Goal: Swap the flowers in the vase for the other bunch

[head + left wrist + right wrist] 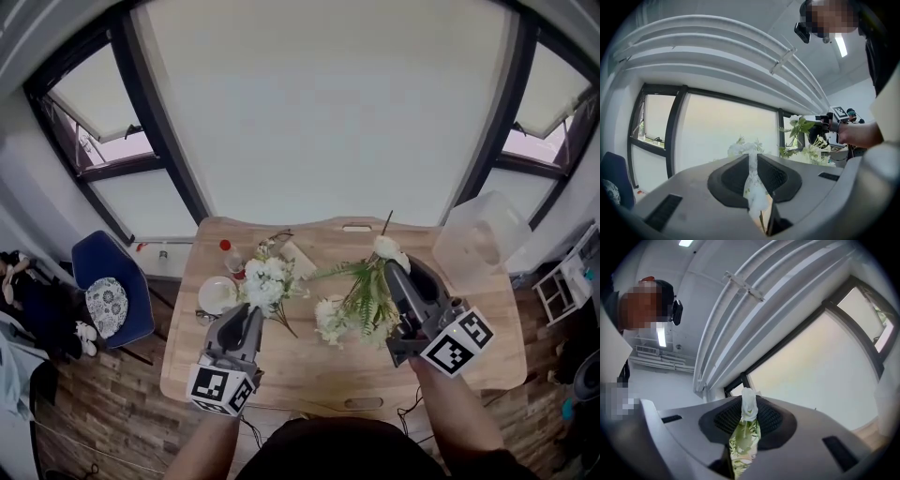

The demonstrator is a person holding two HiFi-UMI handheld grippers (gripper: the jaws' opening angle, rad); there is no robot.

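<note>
Two bunches held apart over the table's point(309, 380) bare near edge, head view: white flowers point(265, 281) left, leafy spray point(364, 305) right; left gripper view, the left gripper point(752, 161) pinches the white flowers; right gripper view, the right gripper point(747, 411) clamps the leafy spray.

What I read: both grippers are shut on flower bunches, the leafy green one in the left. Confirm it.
Not quite: the leafy green bunch is in the right gripper, as the head view shows; the left gripper holds the white bunch.
</note>
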